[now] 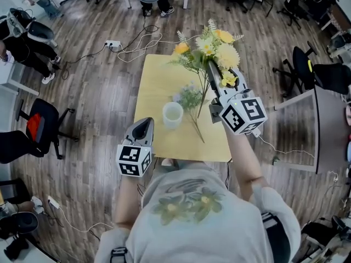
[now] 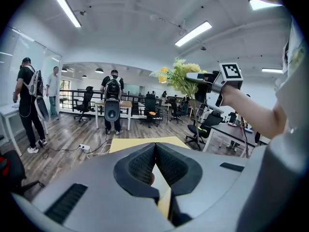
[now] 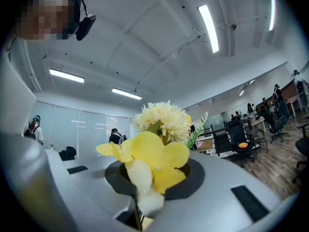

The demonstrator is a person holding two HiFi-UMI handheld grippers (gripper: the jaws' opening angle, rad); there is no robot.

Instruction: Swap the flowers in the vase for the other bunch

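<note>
Clamped on the stems of the yellow bunch [image 1: 213,44], the right gripper [image 1: 211,68] holds it up in the air above the far right part of the table [image 1: 156,81]. In the right gripper view a yellow bloom fills the space between the pads and a cream pompom flower stands beyond it. The jaws of the left gripper [image 1: 145,124] are together at their tips with nothing between them. This gripper hangs over the near edge of the table, to the left of the vase [image 1: 173,114].

The vase is a small white cup standing upright near the middle of the table, and its mouth looks bare. Just beside it, on its far right side, a pale bunch [image 1: 190,96] of grey-green sprigs lies on the tabletop. Thin stems run from there toward the near edge, passing to the right of the vase. Which bunch each stem belongs to cannot be told.

Beyond the table, a power strip [image 1: 113,44] and loose white cables [image 1: 143,41] lie on the wood-plank floor [image 1: 93,92]. Black office chairs [image 1: 38,126] stand around the room's edges.
</note>
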